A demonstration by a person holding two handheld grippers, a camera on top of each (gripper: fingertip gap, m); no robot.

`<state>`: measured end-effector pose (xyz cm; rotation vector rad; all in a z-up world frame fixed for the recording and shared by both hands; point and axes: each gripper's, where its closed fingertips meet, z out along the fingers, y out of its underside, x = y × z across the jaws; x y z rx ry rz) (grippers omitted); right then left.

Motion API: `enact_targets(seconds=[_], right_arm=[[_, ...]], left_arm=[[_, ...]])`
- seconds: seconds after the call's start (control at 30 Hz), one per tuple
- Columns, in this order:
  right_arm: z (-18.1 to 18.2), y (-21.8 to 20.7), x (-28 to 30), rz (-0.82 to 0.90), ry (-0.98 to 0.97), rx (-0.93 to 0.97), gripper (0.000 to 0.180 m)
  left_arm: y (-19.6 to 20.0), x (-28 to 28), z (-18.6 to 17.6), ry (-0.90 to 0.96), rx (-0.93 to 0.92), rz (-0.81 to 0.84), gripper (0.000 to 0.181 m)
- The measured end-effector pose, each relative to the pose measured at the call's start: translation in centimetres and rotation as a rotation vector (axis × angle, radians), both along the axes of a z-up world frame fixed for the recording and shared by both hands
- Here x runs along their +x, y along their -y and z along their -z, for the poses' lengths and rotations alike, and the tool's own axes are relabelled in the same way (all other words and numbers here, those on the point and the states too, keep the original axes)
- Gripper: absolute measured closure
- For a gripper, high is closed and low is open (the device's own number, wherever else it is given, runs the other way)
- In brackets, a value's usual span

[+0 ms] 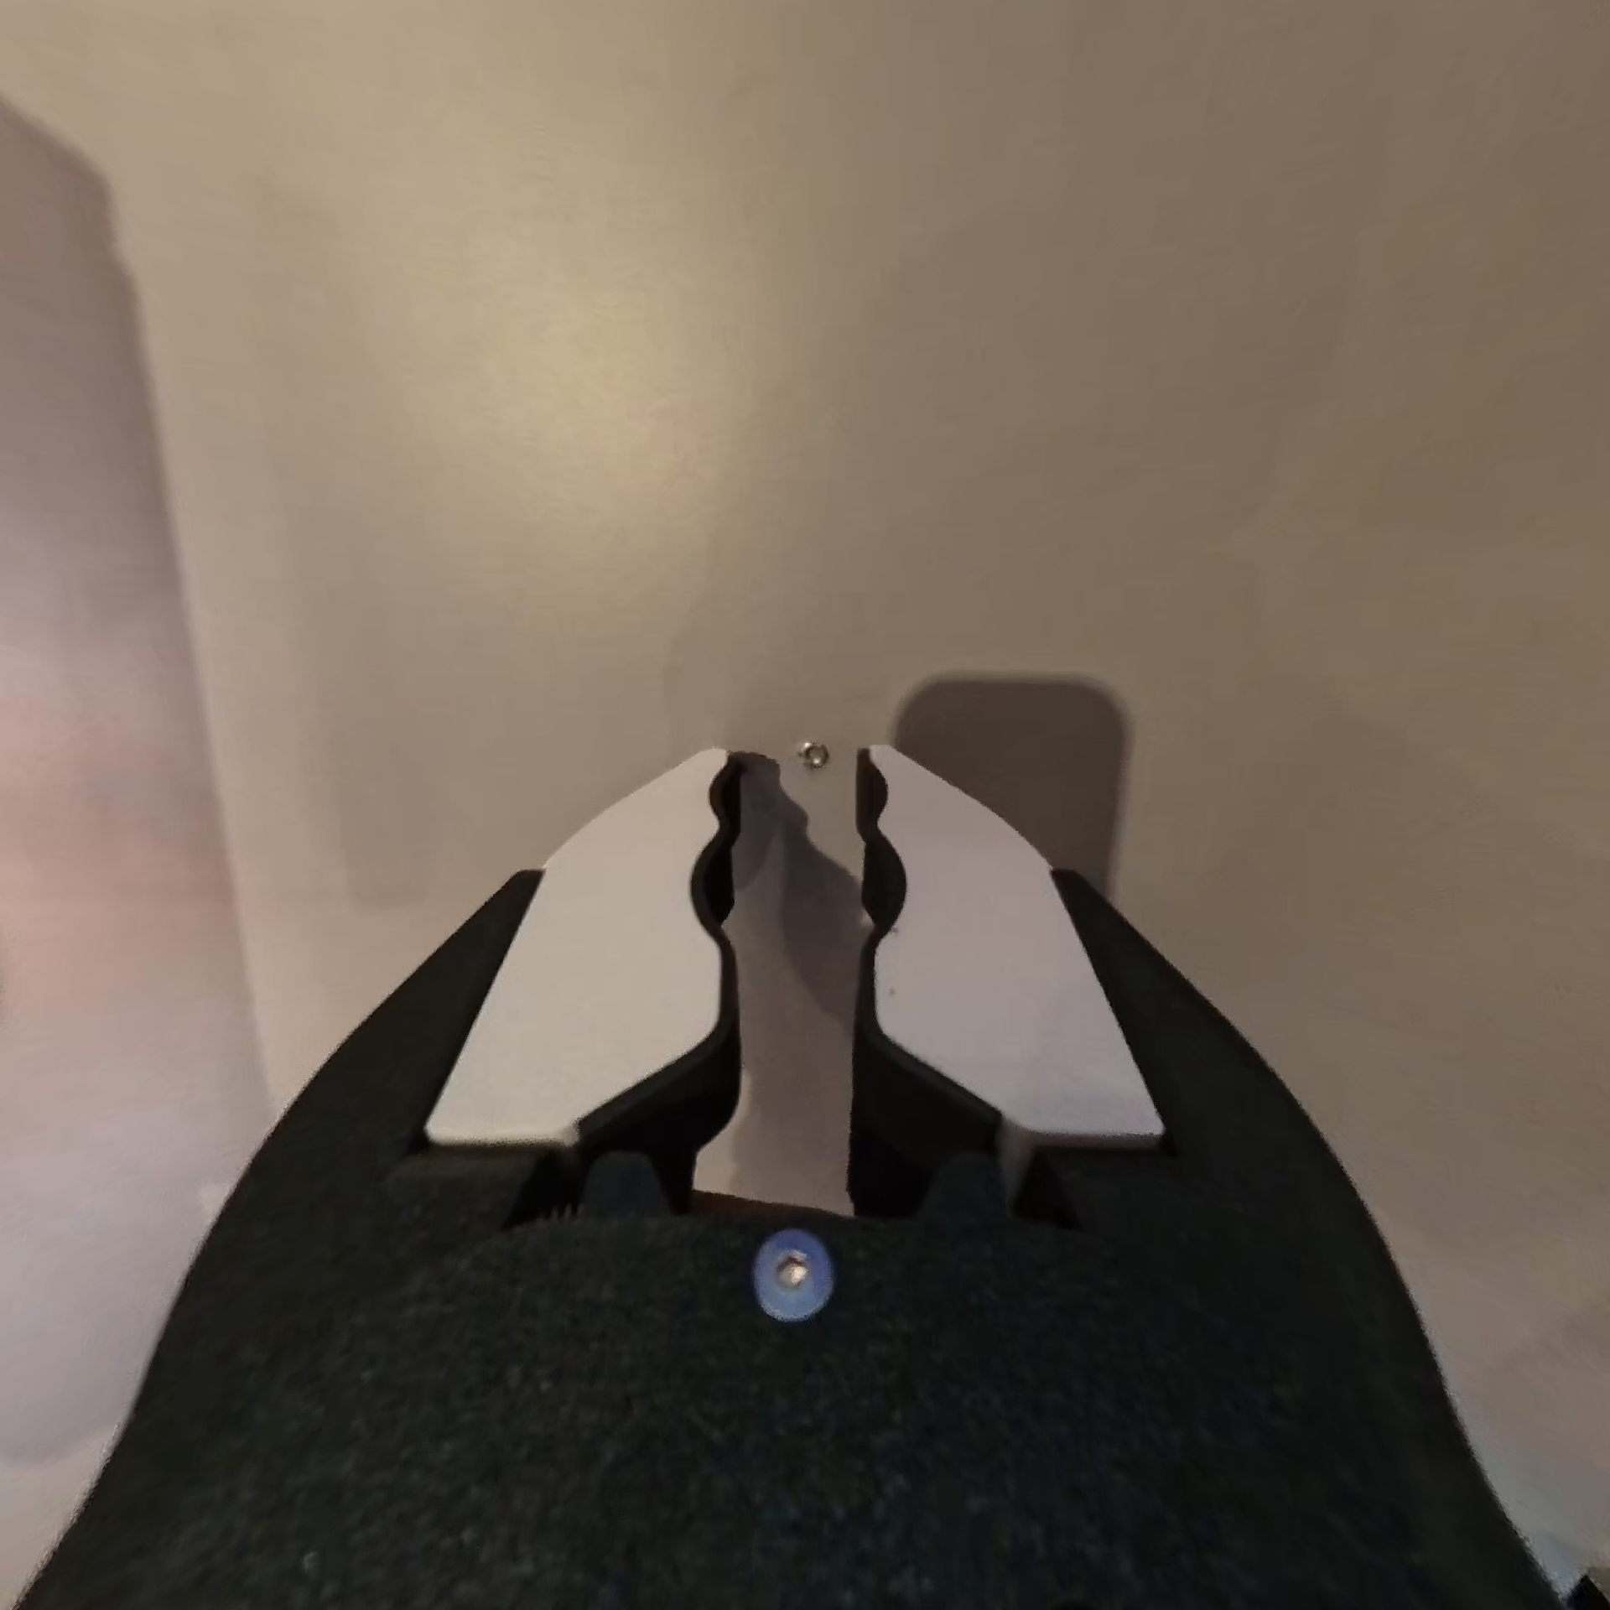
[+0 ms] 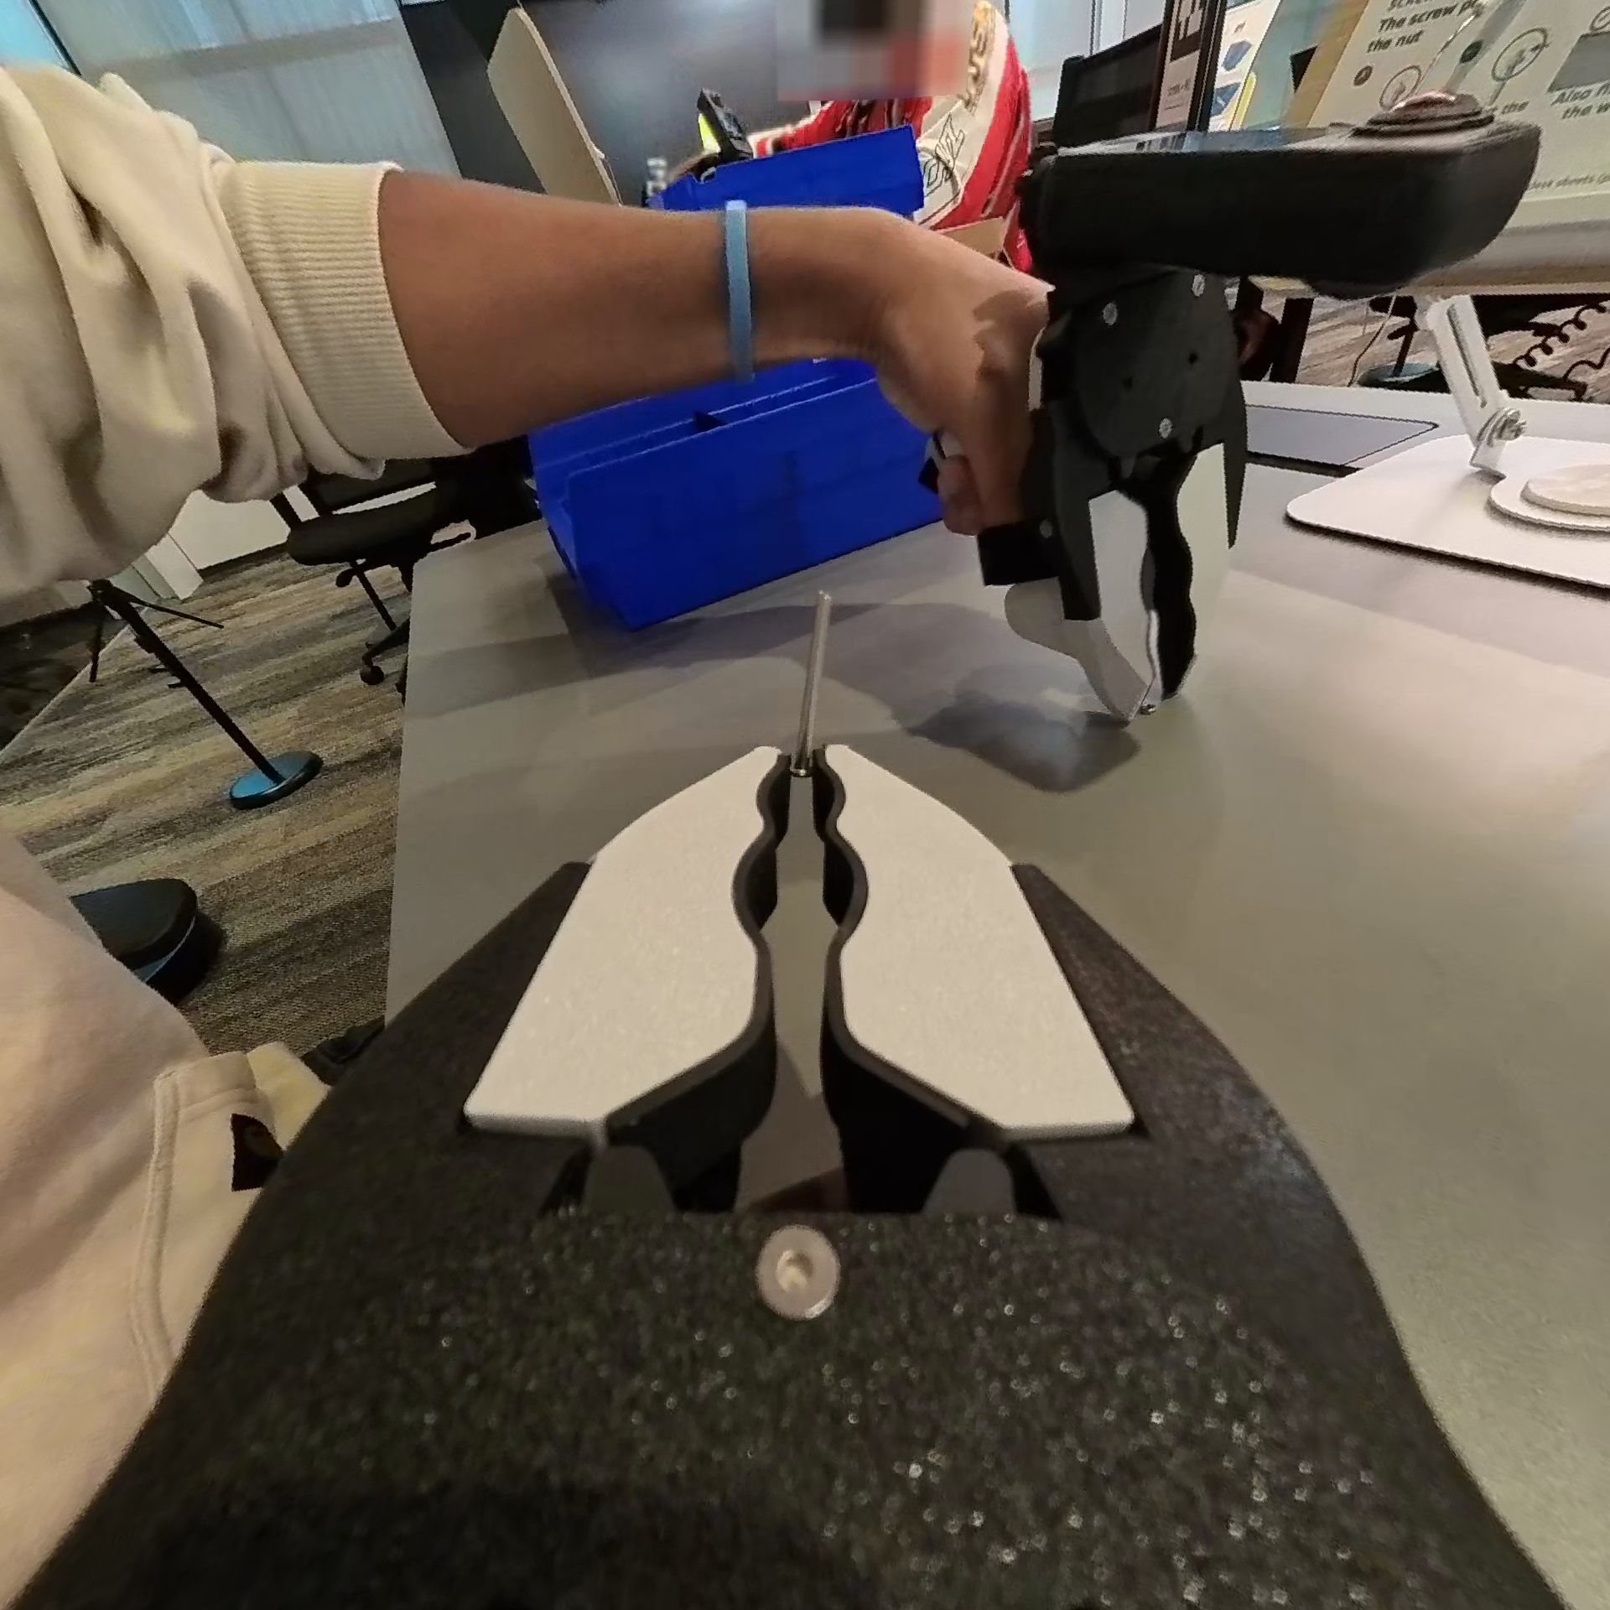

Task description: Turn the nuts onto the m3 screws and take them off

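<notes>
The right tongs [image 2: 803,756] are clamped on the head end of a long, thin M3 screw [image 2: 815,675], which juts forward from their tips above the grey worktop [image 2: 1307,871]. The left tongs [image 1: 797,756] point straight down with their tips parted, bracketing a small silver nut [image 1: 814,754] that lies loose on the worktop; the right wrist view shows those tips touching or just above the surface. By my reading the task is barely begun: the nut is not yet picked up, and threading on and unthreading both remain.
</notes>
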<state>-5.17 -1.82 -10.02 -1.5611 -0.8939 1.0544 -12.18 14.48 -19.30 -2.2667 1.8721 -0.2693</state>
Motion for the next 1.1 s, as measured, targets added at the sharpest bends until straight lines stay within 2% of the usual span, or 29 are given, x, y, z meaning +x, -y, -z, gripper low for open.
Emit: enact_targets(seconds=[0.23,0.33,0.6,0.67,0.77,0.93,1.03,1.1], right_arm=[[0.0,0.1,0.0,-0.002,0.003,0.003,0.175],[0.0,0.1,0.0,-0.001,0.001,0.004,0.175],[0.0,0.0,0.0,0.006,0.003,0.007,0.175],[0.0,-0.1,0.1,0.011,0.001,0.003,0.175],[0.1,-0.3,0.1,0.023,0.009,-0.011,0.175],[0.8,-0.9,-0.4,0.046,0.067,-0.019,0.175],[0.9,-1.1,-1.3,0.048,0.129,0.013,0.175],[0.3,-0.8,-2.1,0.028,0.164,0.061,0.175]], left_arm=[[-0.2,0.3,0.0,0.011,0.017,0.000,0.162],[0.0,0.2,0.1,0.007,0.030,0.009,0.174],[0.3,0.1,0.0,0.040,0.037,-0.002,0.176],[0.6,0.3,-0.7,0.115,0.017,-0.031,0.176],[1.4,1.0,-3.1,0.301,-0.027,-0.092,0.176],[4.4,0.8,-9.4,0.639,-0.095,-0.156,0.176],[7.8,0.7,-13.6,0.827,-0.141,-0.122,0.176],[10.4,0.4,-15.5,0.875,-0.126,-0.070,0.176]])
